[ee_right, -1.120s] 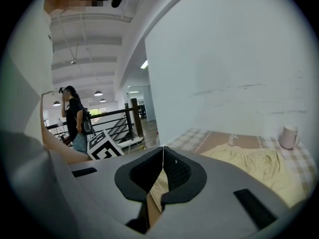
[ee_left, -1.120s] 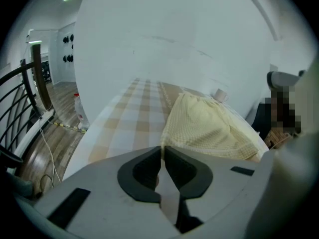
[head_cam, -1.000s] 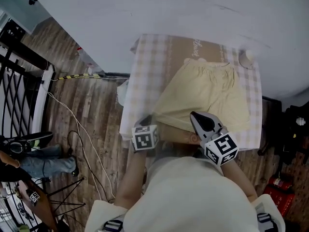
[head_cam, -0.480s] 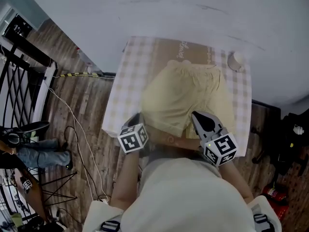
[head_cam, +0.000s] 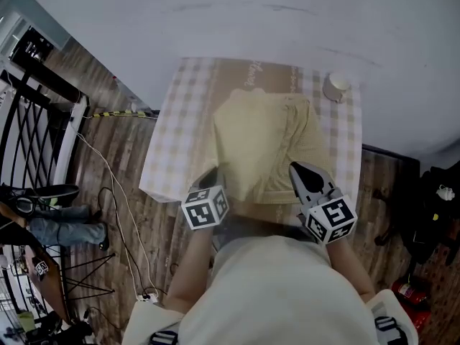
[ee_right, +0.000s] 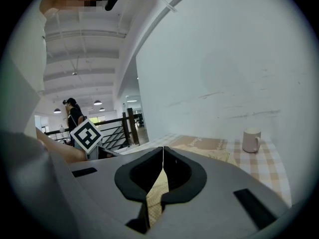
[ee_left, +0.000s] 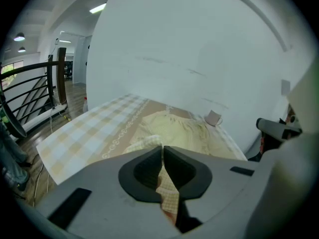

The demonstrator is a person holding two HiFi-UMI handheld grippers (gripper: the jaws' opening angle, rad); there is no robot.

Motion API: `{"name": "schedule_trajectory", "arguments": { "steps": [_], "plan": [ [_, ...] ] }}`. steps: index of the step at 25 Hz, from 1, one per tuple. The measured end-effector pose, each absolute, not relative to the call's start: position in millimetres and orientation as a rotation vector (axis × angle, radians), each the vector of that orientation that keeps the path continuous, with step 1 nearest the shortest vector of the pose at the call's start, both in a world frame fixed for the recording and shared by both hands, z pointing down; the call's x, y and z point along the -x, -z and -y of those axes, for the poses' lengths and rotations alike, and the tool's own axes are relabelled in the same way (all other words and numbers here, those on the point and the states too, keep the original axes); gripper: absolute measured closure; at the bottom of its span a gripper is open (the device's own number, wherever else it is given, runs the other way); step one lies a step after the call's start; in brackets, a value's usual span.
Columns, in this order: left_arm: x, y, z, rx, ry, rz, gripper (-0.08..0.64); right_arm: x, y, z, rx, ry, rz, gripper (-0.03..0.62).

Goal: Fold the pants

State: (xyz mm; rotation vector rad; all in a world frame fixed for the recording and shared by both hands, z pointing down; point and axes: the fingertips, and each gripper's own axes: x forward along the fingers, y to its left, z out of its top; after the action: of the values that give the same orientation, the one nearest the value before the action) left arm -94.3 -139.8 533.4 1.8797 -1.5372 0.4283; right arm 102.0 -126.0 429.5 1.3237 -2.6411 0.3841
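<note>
Pale yellow pants (head_cam: 266,139) lie on the checked tablecloth (head_cam: 176,142), waistband toward the wall, with a crease running down their right half. At the near left hem my left gripper (head_cam: 215,177) is shut, and the left gripper view shows a strip of finely checked yellow cloth pinched between its jaws (ee_left: 162,149), lifted off the table. At the near right hem my right gripper (head_cam: 300,171) is shut too, and the right gripper view shows the same cloth squeezed between its jaws (ee_right: 162,151). The pants (ee_left: 179,133) spread out beyond the left jaws.
A white mug (head_cam: 334,86) stands at the table's far right corner, by the white wall. Black railing (head_cam: 36,121) and cables (head_cam: 115,192) lie on the wooden floor to the left, where a person (head_cam: 43,228) stands. Dark equipment (head_cam: 431,207) sits at the right.
Both grippers have carried the near hem leftwards, the left one rising a little. The pants look narrower and more bunched than a second ago, and the head view has shifted.
</note>
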Motion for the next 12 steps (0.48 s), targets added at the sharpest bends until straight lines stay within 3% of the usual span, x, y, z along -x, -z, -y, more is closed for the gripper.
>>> {"name": "schedule_trajectory", "arguments": {
  "steps": [12],
  "plan": [
    [-32,-527,119,-1.991,-0.44,1.418,0.545,-182,-437,105,-1.316,-0.403,2.637,0.591]
  ]
}}
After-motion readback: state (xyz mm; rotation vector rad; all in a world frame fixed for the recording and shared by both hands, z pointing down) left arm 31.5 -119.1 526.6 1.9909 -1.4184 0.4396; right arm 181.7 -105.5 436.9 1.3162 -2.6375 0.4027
